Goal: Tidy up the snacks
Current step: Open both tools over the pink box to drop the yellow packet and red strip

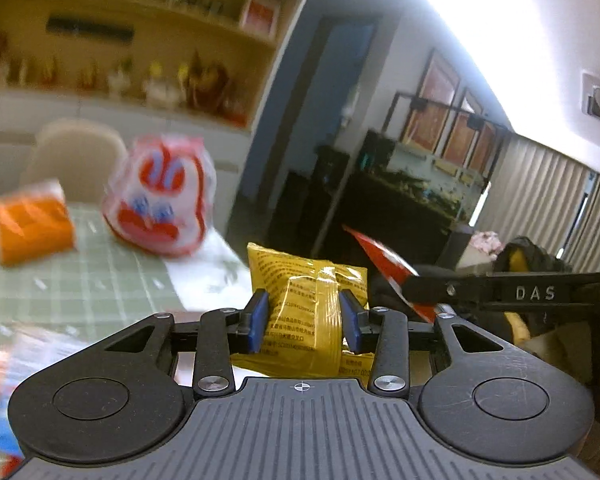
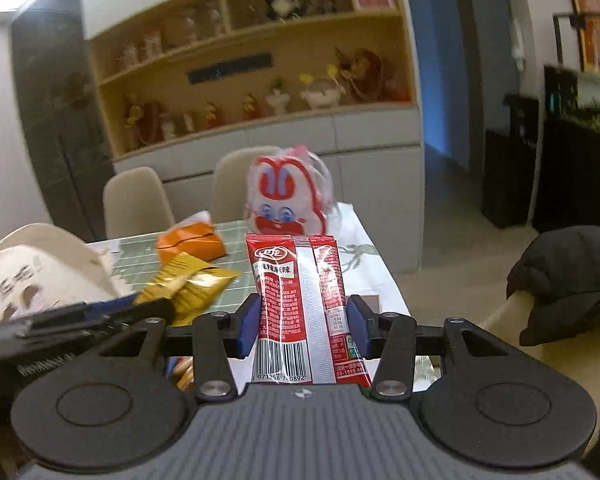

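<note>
Red snack packet [image 2: 306, 312] is standing upright, long axis vertical, pinched between right gripper [image 2: 304, 326] fingers; left gripper [image 1: 305, 320] fingers are clamping yellow packet [image 1: 308, 312], its lower edge hidden.

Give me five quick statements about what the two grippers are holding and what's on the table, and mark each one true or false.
1. The left gripper is shut on a yellow snack packet. True.
2. The right gripper is open with nothing in it. False: it is shut on a red snack packet, held upright.
3. A red and white rabbit-print bag stands on the table. True.
4. The orange packet is held by a gripper. False: it lies on the table.
5. A gold wrapper lies nearer than the orange packet in the right wrist view. True.
</note>
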Motion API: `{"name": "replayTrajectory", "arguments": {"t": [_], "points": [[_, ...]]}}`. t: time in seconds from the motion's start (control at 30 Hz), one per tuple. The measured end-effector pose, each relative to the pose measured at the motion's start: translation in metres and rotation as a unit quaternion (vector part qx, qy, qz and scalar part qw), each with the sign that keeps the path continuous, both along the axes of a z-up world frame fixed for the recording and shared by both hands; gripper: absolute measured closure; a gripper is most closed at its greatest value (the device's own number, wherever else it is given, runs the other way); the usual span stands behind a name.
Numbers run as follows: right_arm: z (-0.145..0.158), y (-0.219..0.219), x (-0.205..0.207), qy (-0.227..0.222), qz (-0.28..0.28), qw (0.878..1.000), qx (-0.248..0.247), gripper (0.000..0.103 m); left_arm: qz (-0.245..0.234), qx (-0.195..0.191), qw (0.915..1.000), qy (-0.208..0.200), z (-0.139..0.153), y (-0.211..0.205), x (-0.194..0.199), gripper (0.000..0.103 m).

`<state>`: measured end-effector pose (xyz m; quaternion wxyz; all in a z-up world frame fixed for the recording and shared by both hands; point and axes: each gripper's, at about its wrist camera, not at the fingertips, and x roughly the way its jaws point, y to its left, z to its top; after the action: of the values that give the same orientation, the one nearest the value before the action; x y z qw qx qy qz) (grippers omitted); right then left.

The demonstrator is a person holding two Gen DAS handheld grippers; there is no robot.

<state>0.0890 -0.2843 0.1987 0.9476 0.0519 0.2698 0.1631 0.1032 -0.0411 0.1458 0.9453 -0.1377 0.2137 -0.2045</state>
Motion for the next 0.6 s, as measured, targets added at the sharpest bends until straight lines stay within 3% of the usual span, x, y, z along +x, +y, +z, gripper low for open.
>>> {"name": "replayTrajectory", "arguments": {"t": [0.1, 0.2, 0.27, 0.37, 0.47, 0.53, 0.6], "points": [[-0.028, 0.007, 0.047, 0.029, -0.015, 0.999, -0.006, 0.042, 0.005, 0.005, 0.9939, 0.11, -0.055, -0.005, 0.057, 0.06], [-0.062, 0.007, 0.069, 0.074, -0.027, 0.997, -0.008, 0.041, -0.024, -0.014, 0.9871, 0.158, -0.081, 0.002, 0.071, 0.061], [-0.075, 0.005, 0.067, 0.081, -0.023, 0.996, -0.01, 0.041, -0.033, -0.036, 0.988, 0.146, -0.078, 0.017, 0.061, 0.061], [-0.085, 0.005, 0.049, 0.076, -0.034, 0.996, -0.027, 0.04, -0.007, -0.034, 0.9926, 0.116, -0.067, 0.047, 0.038, 0.061], [-0.091, 0.013, 0.027, 0.078, -0.018, 0.997, -0.018, 0.036, 0.065, -0.018, 0.995, 0.074, -0.061, 0.093, 0.008, 0.061], [-0.092, 0.025, 0.009, 0.081, 0.004, 0.997, -0.01, 0.034, 0.127, -0.011, 0.9905, 0.052, -0.063, 0.128, -0.012, 0.061], [-0.092, 0.045, -0.004, 0.085, 0.03, 0.996, -0.01, 0.032, 0.182, -0.012, 0.9816, 0.055, -0.071, 0.163, -0.021, 0.061]]}}
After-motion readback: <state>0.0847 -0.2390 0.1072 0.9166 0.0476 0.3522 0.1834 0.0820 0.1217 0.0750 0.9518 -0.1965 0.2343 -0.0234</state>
